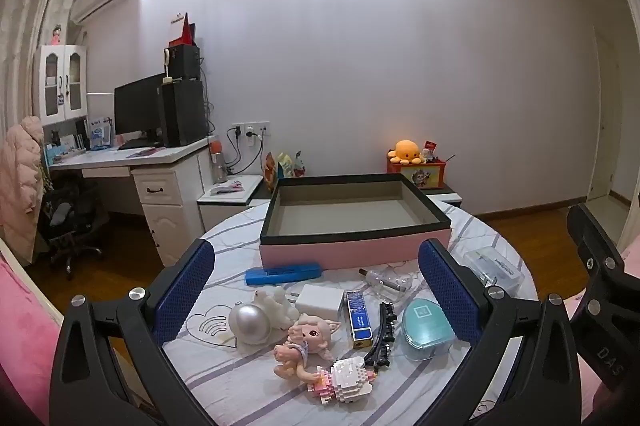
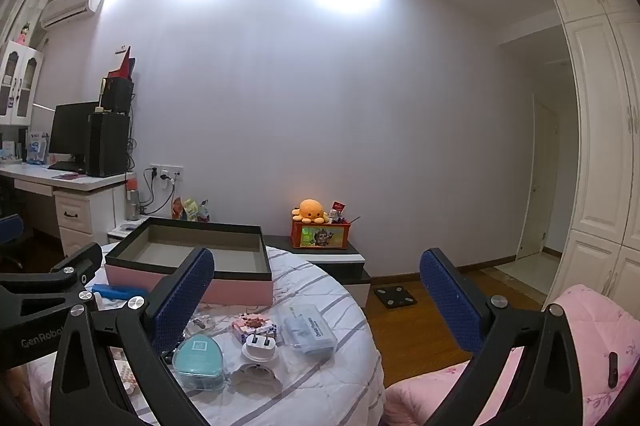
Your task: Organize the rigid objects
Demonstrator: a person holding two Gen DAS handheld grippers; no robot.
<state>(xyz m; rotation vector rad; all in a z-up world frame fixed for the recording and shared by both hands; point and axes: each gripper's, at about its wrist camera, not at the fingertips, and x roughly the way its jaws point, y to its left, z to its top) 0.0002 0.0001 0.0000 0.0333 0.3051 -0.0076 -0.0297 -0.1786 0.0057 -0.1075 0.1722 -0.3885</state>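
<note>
1. Left gripper (image 1: 316, 290): jaws spread wide, nothing held, hovering above the clutter on the round table (image 1: 240, 394).
2. Right gripper (image 2: 316, 300): also spread wide and empty, aimed past the table's right edge.
3. Target box (image 1: 354, 222) sits at the far side of the table, open-topped, nothing seen inside. Loose items lie in front of it: blue case (image 1: 284, 274), pearl ball (image 1: 250, 322), white charger (image 1: 321, 300), doll figure (image 1: 306, 344), block model (image 1: 346, 380), black hair clip (image 1: 384, 332), teal case (image 1: 426, 324), clear box (image 1: 494, 268).
4. Risk: items are packed close, some touching; a neighbour is likely to be nudged or co-gripped during closure.
5. Risk: the pearl ball looks likely to roll if bumped.
6. Risk: the block model could be cracked apart by a hard squeeze.
7. Risk: the clear box lies near the table edge and could be pushed off.
</note>
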